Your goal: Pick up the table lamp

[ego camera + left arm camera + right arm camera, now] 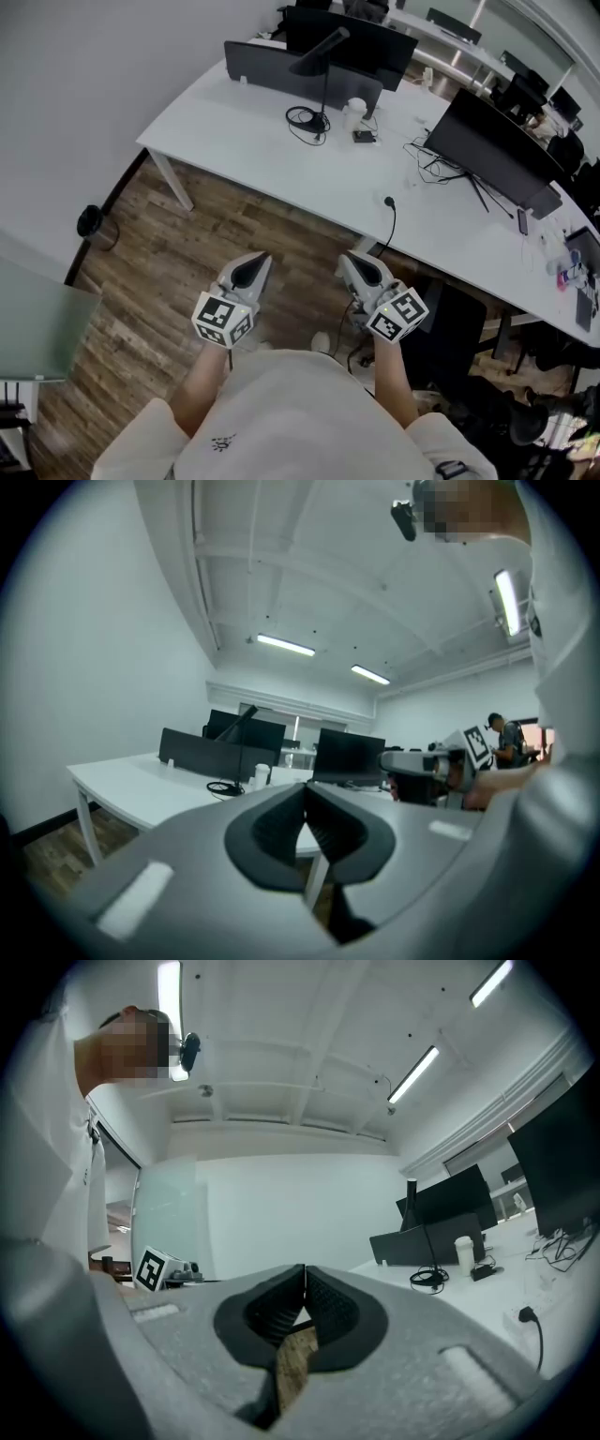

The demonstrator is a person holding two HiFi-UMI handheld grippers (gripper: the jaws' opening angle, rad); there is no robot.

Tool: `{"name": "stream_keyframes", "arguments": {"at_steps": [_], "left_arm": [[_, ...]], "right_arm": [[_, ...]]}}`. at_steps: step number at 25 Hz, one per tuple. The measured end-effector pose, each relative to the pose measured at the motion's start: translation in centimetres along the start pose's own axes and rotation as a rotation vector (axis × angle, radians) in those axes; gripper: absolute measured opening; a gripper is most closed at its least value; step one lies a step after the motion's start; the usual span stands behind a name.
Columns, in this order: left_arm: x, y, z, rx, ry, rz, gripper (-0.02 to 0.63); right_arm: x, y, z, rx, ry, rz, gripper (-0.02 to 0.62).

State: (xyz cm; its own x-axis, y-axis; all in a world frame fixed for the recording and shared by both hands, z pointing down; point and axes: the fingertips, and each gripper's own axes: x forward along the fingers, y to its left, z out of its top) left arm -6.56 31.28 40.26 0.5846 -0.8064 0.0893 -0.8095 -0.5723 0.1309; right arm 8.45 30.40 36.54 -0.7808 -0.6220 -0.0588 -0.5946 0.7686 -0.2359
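The person stands on the wood floor (187,262) at the near side of a long white desk (234,131), with both tools held level out in front of the body. The left gripper (251,270) has its jaws pressed together with nothing between them. The right gripper (359,265) is the same, its dark pads meeting in a thin seam (only floor shows through the gap below). The two sit side by side, a little apart, over the floor and short of the desk's near edge.

The table lamp (319,52) is well away from both, at the far side of the desk: a thin black stem rising from a base, with a slanted head on top. It stands just in front of a dark divider panel (272,66). A coil of black cable (302,119) lies at its foot, and a white cup (355,110) stands just to its right. Further right a black monitor (497,155) stands among loose wires.
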Motion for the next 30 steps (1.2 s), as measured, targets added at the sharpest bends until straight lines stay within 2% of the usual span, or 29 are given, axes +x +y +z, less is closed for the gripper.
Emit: {"name": "stream_keyframes", "arguments": {"at_steps": [11, 21, 30], "left_arm": [[-4.0, 1.5, -1.5, -0.017, 0.018, -0.022, -0.005], [-7.5, 4.0, -1.7, -0.037, 0.005, -0.027, -0.005], [-7.9, 4.8, -2.2, -0.058, 0.010, -0.059, -0.005]], "right_arm": [[1.0, 3.1, -1.6, 0.013, 0.011, -0.036, 0.002], [2.8, 6.5, -2.7, -0.017, 0.023, -0.045, 0.002], [4.2, 7.1, -2.9, -0.022, 0.036, -0.049, 0.002]]}}
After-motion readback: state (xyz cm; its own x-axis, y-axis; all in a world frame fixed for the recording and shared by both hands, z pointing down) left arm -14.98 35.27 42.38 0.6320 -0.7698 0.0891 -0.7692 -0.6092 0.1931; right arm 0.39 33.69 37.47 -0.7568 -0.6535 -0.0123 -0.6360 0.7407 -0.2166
